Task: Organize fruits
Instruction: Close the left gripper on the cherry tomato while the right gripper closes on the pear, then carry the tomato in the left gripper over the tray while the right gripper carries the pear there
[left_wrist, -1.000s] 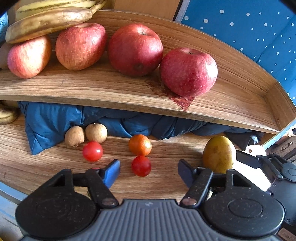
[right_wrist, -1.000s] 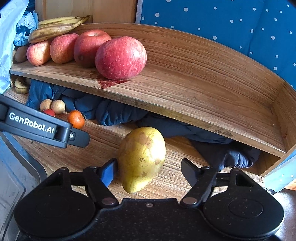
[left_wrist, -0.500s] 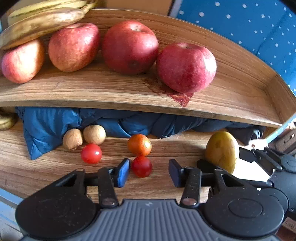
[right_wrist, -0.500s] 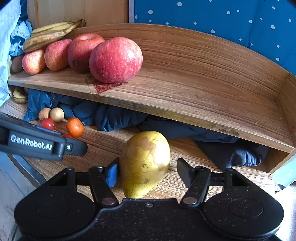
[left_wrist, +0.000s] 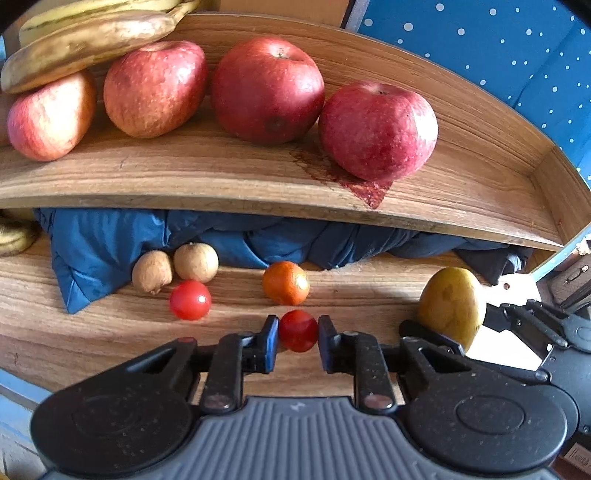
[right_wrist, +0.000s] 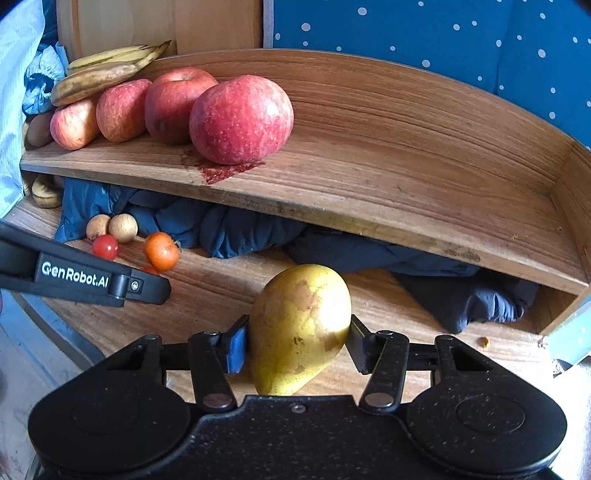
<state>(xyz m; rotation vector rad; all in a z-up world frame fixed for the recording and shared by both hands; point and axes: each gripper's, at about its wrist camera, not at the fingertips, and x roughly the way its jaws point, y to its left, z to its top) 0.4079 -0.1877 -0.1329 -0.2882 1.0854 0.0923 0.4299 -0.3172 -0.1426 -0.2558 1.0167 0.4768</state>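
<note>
1. Left tool (left_wrist: 297, 341): blue pads closed against a small red cherry tomato (left_wrist: 298, 330), lower centre of the left wrist view, on the wooden table (left_wrist: 92, 332). Whether it is lifted cannot be told.
2. Right tool (right_wrist: 295, 345): clamped on a yellow-green pear with brown patches (right_wrist: 300, 328), bottom centre of the right wrist view, narrow end toward the camera.
3. Done, by my reading: four red apples (left_wrist: 266, 88) and browned bananas (left_wrist: 88, 37) sit in a row at the left end of the raised wooden shelf (left_wrist: 480, 192) (right half bare).
4. Left: a second cherry tomato (left_wrist: 190, 300), a small orange citrus (left_wrist: 285, 282) and two tan round fruits (left_wrist: 173, 266) lie loose on the table.
5. Hidden: crumpled blue cloth (left_wrist: 110, 247) fills the gap under the shelf; a banana at left edge is cut off.
</note>
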